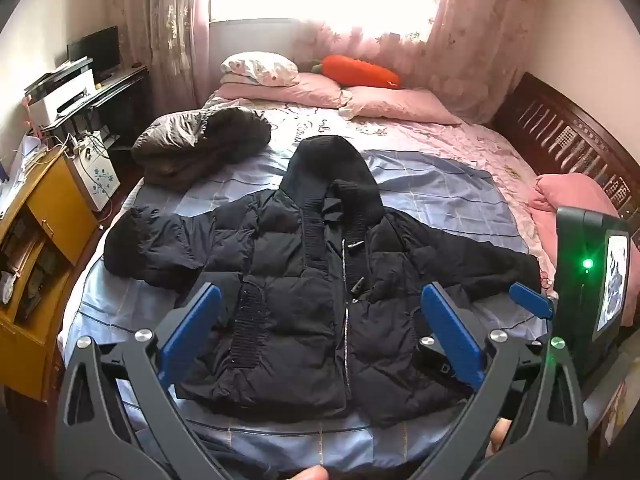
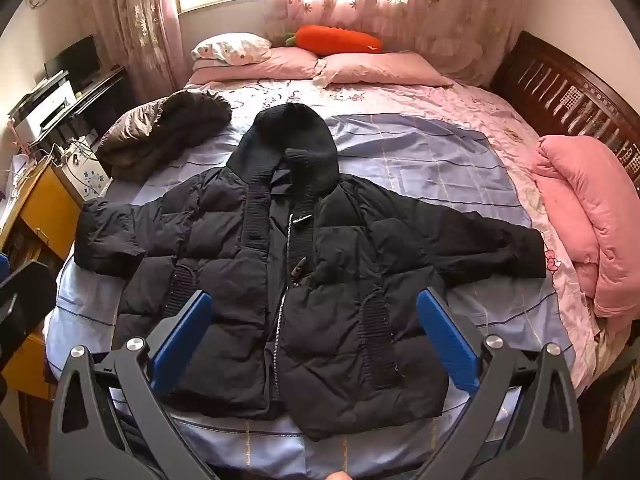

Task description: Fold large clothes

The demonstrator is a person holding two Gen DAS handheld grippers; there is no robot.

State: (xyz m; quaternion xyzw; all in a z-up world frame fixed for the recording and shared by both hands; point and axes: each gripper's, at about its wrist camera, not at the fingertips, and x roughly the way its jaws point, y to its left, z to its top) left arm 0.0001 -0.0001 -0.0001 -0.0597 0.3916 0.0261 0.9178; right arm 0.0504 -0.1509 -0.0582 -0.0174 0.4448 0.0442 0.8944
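Both tongs stand wide open and hold nothing: my left tongs [image 1: 320, 320] and my right tongs [image 2: 314, 322] hover above the near hem of the black jacket [image 2: 304, 264]. I take the jacket as my landmark. It lies flat, front up, on the bed [image 2: 420, 152], with the hood away from me and the sleeves spread to both sides, so its long axis from cuff to cuff runs across my view. A second dark coat [image 2: 168, 136] lies beyond its left sleeve. I judge each hand is nearer to the sleeve on its own side, so folding the sleeves inward would come first.
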